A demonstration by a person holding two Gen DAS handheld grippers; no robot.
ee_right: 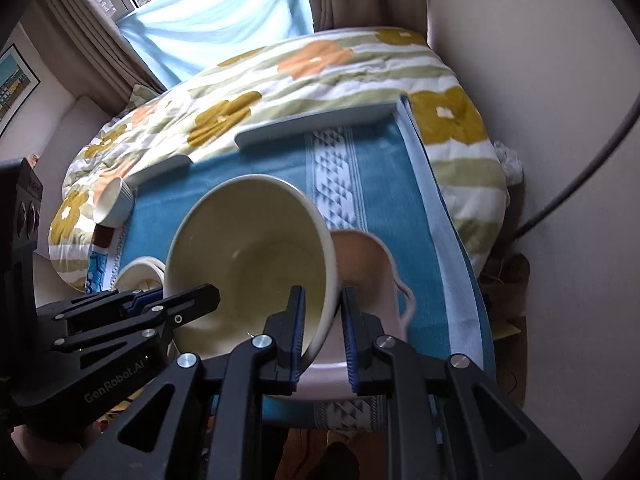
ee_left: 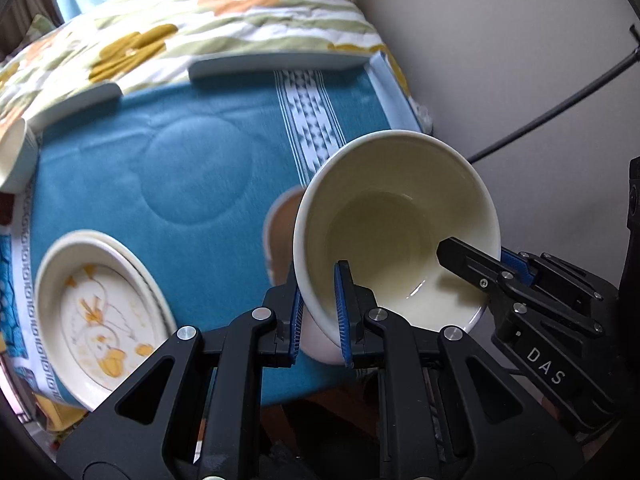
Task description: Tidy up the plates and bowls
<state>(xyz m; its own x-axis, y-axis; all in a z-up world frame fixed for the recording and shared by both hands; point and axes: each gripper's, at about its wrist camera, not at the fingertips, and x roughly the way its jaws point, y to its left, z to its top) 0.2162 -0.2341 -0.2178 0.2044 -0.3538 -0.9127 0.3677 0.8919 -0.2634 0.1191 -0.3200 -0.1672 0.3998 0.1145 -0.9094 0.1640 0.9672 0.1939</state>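
A large cream bowl [ee_left: 396,216] is held tilted above the blue mat, its mouth facing the cameras. My left gripper [ee_left: 318,312] is shut on its near-left rim. My right gripper [ee_right: 322,330] is shut on its right rim; it also shows in the left wrist view [ee_left: 476,258]. The left gripper shows in the right wrist view [ee_right: 176,300]. A pink bowl [ee_right: 366,272] stands on the mat right behind and under the cream bowl. A stack of patterned plates [ee_left: 100,320] lies at the mat's near left. A small white cup [ee_right: 114,202] stands far left.
The blue mat [ee_left: 192,176] covers a tray with white raised edges [ee_left: 280,64] on a flowered quilt [ee_right: 280,80]. A white wall [ee_left: 520,60] is at the right, with a dark cable [ee_left: 560,108] across it. A window with a curtain is beyond the quilt.
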